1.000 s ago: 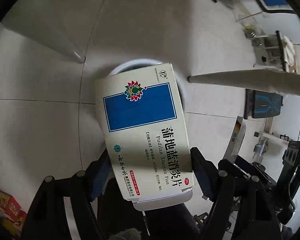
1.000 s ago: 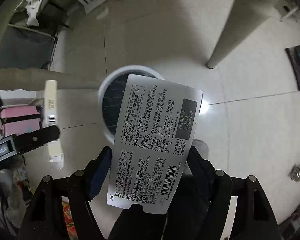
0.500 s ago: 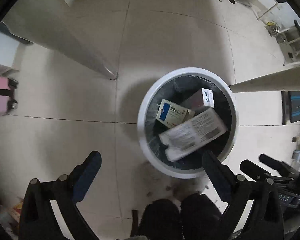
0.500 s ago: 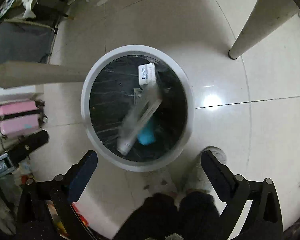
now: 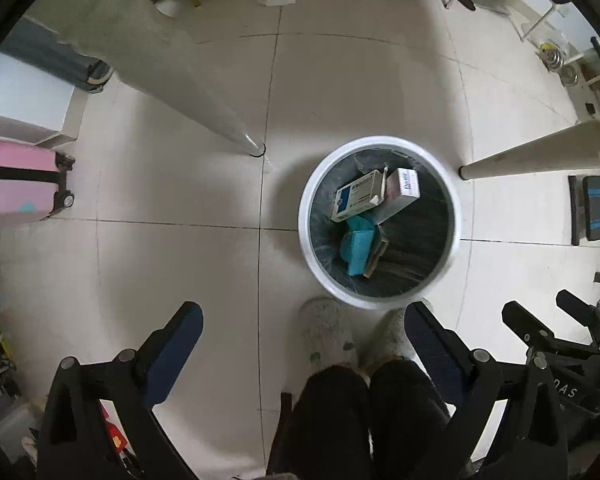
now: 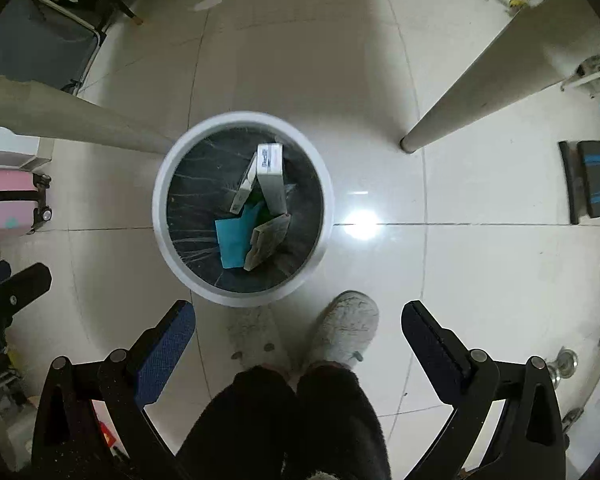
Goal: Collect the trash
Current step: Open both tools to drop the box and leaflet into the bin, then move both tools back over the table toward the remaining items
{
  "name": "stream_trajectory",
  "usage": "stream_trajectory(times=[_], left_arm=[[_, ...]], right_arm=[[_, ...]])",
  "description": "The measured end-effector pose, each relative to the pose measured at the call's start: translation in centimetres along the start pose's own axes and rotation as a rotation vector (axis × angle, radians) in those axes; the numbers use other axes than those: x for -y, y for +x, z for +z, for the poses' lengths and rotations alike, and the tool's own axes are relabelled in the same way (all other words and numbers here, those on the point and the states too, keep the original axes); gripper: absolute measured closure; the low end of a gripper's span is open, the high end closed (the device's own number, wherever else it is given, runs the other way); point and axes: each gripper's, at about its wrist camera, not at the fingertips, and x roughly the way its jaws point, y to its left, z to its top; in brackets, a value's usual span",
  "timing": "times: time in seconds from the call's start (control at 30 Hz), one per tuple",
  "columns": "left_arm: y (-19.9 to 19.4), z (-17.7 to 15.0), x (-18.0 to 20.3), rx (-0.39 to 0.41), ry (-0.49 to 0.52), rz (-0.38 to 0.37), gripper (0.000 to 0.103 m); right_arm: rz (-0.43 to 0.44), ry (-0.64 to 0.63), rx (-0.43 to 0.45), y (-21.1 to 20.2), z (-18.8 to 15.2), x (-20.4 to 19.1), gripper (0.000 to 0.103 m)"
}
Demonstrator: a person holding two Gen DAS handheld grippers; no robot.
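Left wrist view: left hand-held gripper point(image 5: 302, 316) and right hand-held gripper point(image 6: 298, 312) both spread wide, holding nothing, above white bin point(image 5: 306, 240) containing boxes point(image 5: 400, 196).

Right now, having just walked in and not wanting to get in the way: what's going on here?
A person stands over a round white trash bin lined with a black bag. The left gripper and right gripper are both open and empty above it. Several cardboard medicine boxes and a teal box lie inside.
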Motion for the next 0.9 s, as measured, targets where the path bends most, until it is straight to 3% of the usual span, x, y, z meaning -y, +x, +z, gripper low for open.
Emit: stream_trajectory(times=[0.7, 0.9], left_arm=[[-21.7, -5.2, 0.6, 0.1, -0.002, -0.055, 0.0], [-27.8, -5.7, -0.4, 0.156, -0.013, -0.079, 0.0]], right_arm=[[0.019, -0.061, 0.149, -29.4, -5.0, -2.7, 0.0], [0.089, -0.015, 0.161, -36.9, -5.7, -3.4, 0.0]])
